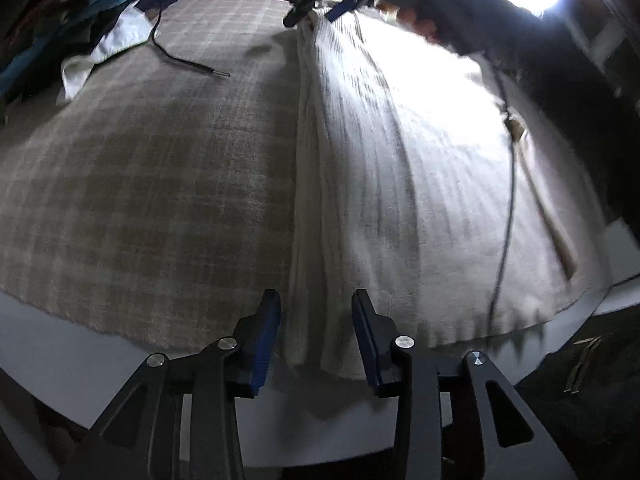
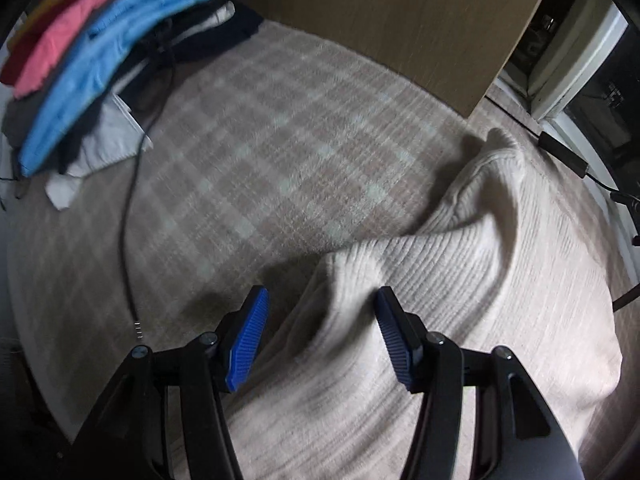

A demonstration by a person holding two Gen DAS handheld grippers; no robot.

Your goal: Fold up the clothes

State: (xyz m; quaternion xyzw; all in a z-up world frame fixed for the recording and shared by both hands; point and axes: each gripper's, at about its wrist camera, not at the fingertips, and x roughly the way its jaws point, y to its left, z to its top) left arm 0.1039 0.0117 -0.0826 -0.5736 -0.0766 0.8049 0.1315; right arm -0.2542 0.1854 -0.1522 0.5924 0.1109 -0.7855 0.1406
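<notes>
Ribbed cream sweater (image 2: 460,280), blurred, perhaps creased.

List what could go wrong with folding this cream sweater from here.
1. Both tongs, left and right, stand open over the cream sweater, so the raised fold may slump.
2. The loose black cord on the plaid blanket could snag.
3. The stacked clothes overhang and might topple.
</notes>
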